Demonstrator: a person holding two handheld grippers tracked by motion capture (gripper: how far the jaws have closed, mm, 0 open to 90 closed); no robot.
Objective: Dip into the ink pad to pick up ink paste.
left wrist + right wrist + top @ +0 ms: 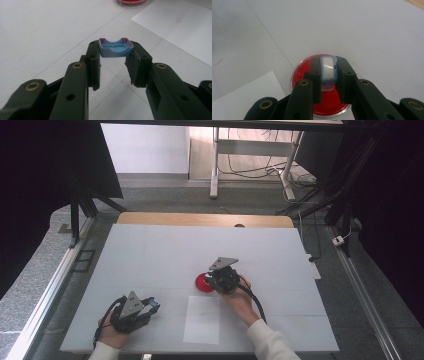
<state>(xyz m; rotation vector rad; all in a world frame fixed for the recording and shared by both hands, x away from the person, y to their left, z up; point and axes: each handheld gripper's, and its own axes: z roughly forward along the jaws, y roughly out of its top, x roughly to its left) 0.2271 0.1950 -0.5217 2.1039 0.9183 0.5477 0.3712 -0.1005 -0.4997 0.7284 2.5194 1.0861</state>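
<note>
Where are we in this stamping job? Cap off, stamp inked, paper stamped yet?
Done, by the look of it: the blue cap is off, clamped in the left gripper. In hand: the right gripper holds the stamp over the red ink pad; whether they touch cannot be told. Left: the white paper shows no clear imprint from above.

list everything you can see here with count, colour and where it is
red dish: 1, red with a clear rim, mid table, under the right gripper
stamp body: 1, blue and white, held above the red dish
blue cap: 1, blue with red-stained rim, between the left gripper's jaw tips
paper sheet: 1, white, near edge of the table
table: 1, white top
left gripper: 1, black, near left
right gripper: 1, black, centre
hands: 2, white sleeves, bottom edge
</note>
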